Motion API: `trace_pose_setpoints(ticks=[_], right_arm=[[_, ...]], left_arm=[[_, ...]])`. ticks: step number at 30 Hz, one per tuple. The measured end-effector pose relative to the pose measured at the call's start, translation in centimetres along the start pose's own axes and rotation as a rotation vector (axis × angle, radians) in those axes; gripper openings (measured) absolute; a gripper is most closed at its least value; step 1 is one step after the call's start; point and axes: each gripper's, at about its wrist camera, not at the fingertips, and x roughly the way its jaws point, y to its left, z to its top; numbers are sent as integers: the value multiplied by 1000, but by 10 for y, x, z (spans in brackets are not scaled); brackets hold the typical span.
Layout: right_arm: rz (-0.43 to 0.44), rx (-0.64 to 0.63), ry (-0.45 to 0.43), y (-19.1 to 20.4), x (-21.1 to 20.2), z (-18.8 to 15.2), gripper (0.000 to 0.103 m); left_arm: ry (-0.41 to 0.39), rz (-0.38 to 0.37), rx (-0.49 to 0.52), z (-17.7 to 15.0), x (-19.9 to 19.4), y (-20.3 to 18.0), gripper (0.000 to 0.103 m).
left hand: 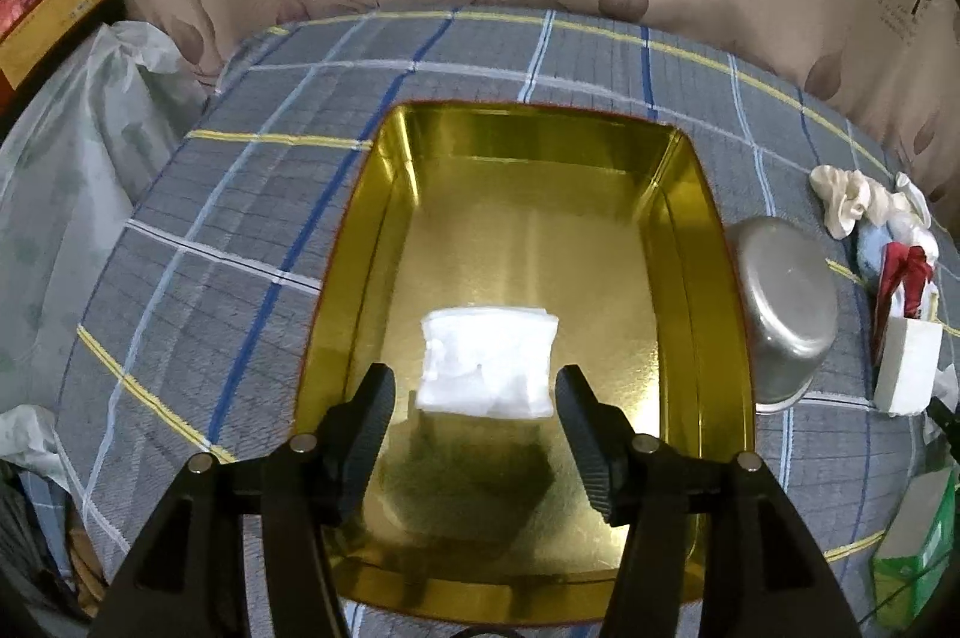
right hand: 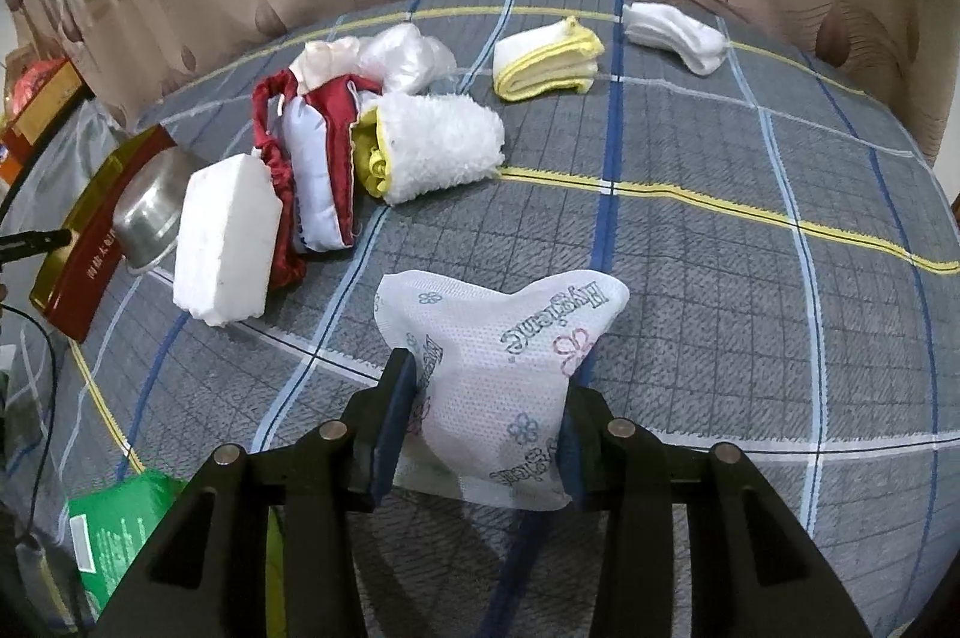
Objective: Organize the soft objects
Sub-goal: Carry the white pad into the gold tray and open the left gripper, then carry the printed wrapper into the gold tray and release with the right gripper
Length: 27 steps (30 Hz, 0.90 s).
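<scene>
In the left wrist view my left gripper (left hand: 474, 398) is open above a gold metal tin (left hand: 690, 242). A white soft packet (left hand: 489, 362) lies on the tin's floor, between and just beyond the fingertips, free of them. In the right wrist view my right gripper (right hand: 489, 398) is shut on a white "Hygiene" printed tissue pack (right hand: 501, 368) and holds it above the plaid bedsheet. Behind it lie a white foam block (right hand: 228, 242), a red and white pouch (right hand: 318, 170), a fluffy white and yellow cloth roll (right hand: 438, 146), a folded yellow-edged cloth (right hand: 549, 59) and a folded white cloth (right hand: 675, 29).
A steel bowl (left hand: 786, 314) lies tipped against the tin's right side; it also shows in the right wrist view (right hand: 150, 212). A green pack (right hand: 114, 530) sits at the bed's near left edge. A curtain hangs behind the bed. Bags are piled at the left (left hand: 72, 194).
</scene>
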Motion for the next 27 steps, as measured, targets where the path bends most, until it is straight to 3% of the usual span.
trace_pose_setpoints(ticks=[9,17,22,27], right_arm=[[-81,23,79,8,1,13,36],[-181,42,13,23,-31,33,30],[-141,1,-55,61,-60,54,30],[-35,-92,-73,129,-66,70,30]], left_arm=[[-70,22,24,-15,-23,9,57],[-123,54,-1,-26,-33,24,57],[-143,54,-25,-30,-35,32,57],[-150,40,-45,-33,-38,36,57]])
